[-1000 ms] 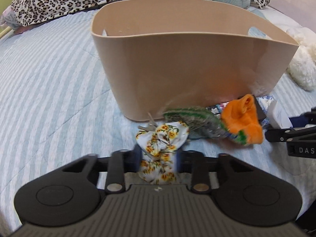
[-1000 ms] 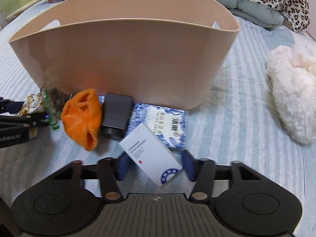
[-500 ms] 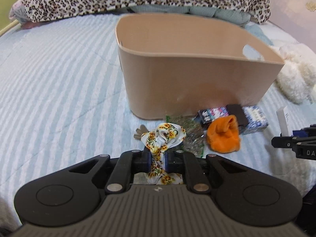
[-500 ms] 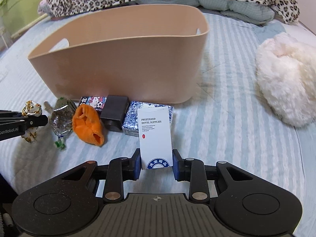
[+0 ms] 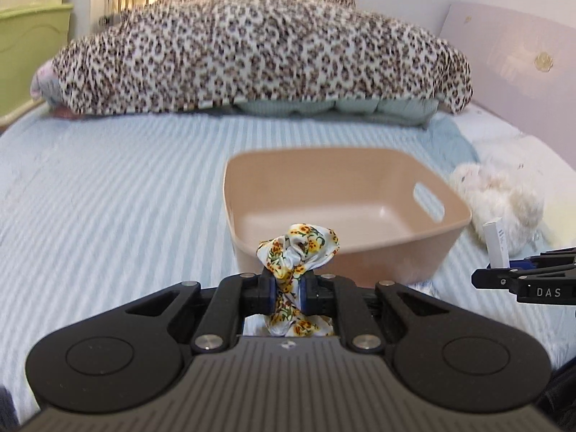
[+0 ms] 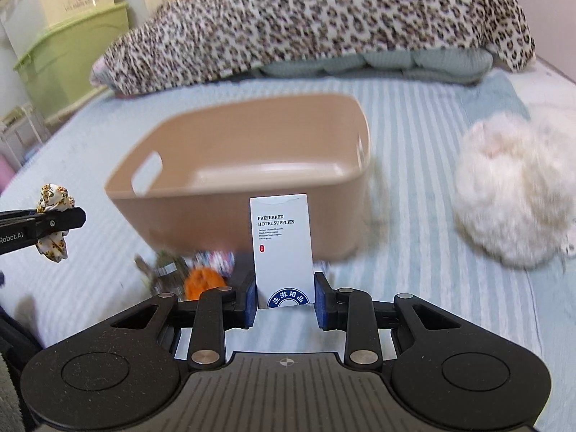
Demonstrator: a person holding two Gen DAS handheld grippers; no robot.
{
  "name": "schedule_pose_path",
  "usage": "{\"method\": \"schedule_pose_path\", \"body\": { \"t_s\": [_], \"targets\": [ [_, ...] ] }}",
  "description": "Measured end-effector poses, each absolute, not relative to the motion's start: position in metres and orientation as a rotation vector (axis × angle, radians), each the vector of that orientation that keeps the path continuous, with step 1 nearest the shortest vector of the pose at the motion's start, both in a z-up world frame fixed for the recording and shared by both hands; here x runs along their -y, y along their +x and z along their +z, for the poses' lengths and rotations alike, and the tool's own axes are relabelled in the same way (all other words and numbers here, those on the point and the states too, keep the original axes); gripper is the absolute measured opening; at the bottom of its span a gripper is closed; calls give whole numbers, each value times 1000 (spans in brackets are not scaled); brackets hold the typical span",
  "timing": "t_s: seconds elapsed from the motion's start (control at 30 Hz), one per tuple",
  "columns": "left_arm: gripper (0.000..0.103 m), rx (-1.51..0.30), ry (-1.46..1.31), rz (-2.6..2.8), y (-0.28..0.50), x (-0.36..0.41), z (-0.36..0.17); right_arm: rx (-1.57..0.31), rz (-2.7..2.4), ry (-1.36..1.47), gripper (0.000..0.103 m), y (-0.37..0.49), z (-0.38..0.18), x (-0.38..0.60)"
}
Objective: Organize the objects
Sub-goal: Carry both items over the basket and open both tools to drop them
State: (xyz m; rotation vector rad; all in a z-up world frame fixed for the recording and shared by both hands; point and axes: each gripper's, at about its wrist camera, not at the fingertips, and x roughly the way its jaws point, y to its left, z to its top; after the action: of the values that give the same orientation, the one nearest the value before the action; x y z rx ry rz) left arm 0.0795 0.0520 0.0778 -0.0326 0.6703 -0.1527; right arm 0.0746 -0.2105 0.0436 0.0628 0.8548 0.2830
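You hold a floral scrunchie [image 5: 297, 248] and an upright white box [image 6: 282, 248] above the bed, both before the tan basket [image 6: 230, 216].

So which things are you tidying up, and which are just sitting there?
Tidying:
floral scrunchie in left hand-held gripper
white box in right hand-held gripper
tan bin
orange cloth

Just there:
leopard blanket
fluffy white toy
green tub
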Motion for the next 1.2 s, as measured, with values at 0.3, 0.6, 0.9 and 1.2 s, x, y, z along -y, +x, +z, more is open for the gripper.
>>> {"method": "schedule_pose_path", "body": {
  "t_s": [0.3,0.6,0.9,1.2],
  "targets": [
    [14,-666,-21,-128,141,-38,78,-777,267,91,29,128,74,202],
    [14,-769,21,-82,209,-25,29,-832,224,50,29,191,50,182],
    [31,-813,21,-95,218,-23,9,-902,202,-21,32,205,15,167],
    [90,-725,22,-92,176,-23,59,-832,196,-15,79,176,46,175]
  ]
}}
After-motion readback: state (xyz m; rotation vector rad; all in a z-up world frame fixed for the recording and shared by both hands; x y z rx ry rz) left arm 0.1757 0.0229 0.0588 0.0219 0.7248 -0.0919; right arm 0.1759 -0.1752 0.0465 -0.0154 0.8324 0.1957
